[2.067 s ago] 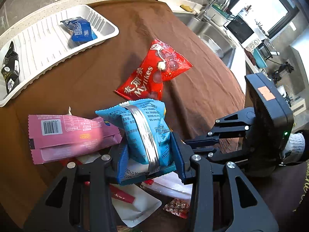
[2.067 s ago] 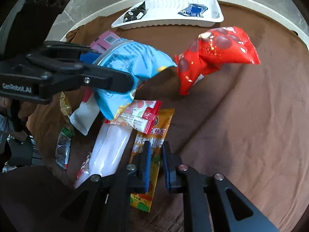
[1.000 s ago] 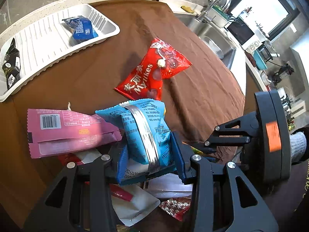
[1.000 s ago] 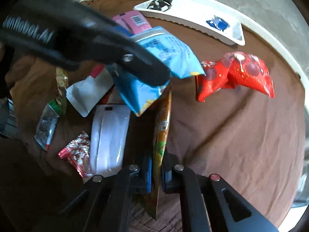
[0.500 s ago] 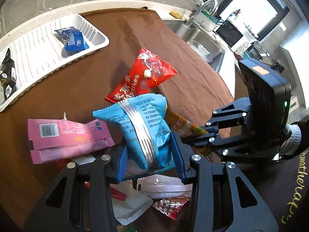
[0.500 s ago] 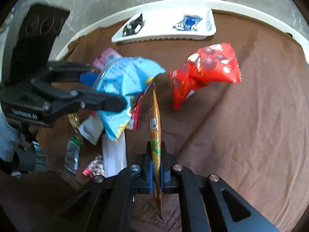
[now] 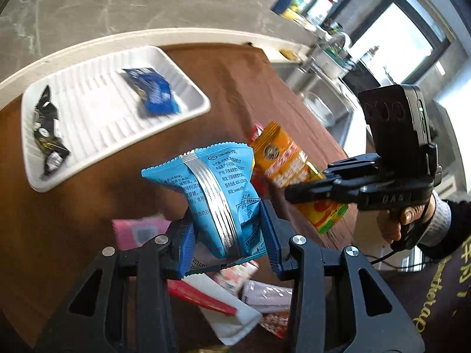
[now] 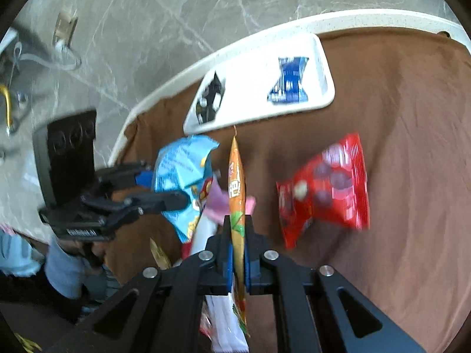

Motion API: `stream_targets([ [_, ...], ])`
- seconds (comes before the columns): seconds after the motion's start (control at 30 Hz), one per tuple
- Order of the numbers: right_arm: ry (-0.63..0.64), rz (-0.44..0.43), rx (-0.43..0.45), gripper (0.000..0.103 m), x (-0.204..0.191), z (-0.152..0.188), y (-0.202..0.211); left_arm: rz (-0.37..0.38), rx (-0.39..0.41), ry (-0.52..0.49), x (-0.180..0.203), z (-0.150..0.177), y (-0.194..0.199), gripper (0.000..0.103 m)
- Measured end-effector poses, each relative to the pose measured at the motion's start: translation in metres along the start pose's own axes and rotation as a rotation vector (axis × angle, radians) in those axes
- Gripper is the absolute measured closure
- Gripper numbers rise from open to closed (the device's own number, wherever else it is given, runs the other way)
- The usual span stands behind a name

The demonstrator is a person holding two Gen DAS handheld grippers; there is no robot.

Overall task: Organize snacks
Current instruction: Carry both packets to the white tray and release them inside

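My left gripper (image 7: 228, 229) is shut on a light blue snack bag (image 7: 217, 194) and holds it above the brown cloth; the bag also shows in the right wrist view (image 8: 182, 182). My right gripper (image 8: 238, 253) is shut on a thin orange snack packet (image 8: 237, 188), held edge-on and lifted; it also shows in the left wrist view (image 7: 294, 173). A white ribbed tray (image 7: 97, 123) at the far edge holds a dark blue packet (image 7: 156, 94) and a black packet (image 7: 47, 129). A red snack bag (image 8: 326, 188) lies on the cloth.
A pile of loose snacks lies near me: a pink packet (image 7: 135, 232), a white pouch (image 7: 232, 320) and small red wrappers. The brown cloth (image 8: 412, 147) covers a round table with a pale rim. A sink and counter (image 7: 323, 100) stand to the right.
Both grippers have risen and moved toward the tray with their packets. The right gripper closed on the orange packet and lifted it off the pile.
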State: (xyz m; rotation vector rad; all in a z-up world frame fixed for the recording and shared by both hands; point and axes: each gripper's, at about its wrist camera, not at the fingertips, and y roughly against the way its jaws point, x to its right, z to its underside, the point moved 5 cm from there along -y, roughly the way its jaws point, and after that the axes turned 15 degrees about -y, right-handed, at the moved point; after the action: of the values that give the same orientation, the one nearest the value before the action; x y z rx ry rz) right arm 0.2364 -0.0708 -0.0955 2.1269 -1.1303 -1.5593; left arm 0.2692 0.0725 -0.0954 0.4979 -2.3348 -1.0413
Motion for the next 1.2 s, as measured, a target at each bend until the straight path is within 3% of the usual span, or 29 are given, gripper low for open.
stream_targets([
  [0.37,-0.028,-0.013,0.016,0.096,-0.022,-0.095,-0.028,-0.070,0.032,0.099,-0.096,-0.036,0.005,0.065],
  [0.5,-0.050,-0.008,0.008,0.096,-0.024,-0.126,-0.055,-0.110,0.038,0.144,-0.128,-0.049,-0.002,0.065],
  [0.9,-0.071,0.069,0.004,0.092,-0.025,-0.174,-0.118,-0.216,-0.004,0.216,-0.196,-0.057,-0.038,0.063],
  [0.97,-0.068,0.087,0.012,0.083,-0.024,-0.177,-0.122,-0.242,-0.020,0.219,-0.201,-0.057,-0.042,0.055],
  [1.07,-0.056,0.097,0.029,0.067,-0.026,-0.177,-0.120,-0.272,-0.021,0.204,-0.204,-0.058,-0.043,0.053],
  [1.2,-0.024,0.118,0.070,0.061,-0.031,-0.172,-0.107,-0.335,-0.012,0.186,-0.199,-0.056,-0.037,0.053],
])
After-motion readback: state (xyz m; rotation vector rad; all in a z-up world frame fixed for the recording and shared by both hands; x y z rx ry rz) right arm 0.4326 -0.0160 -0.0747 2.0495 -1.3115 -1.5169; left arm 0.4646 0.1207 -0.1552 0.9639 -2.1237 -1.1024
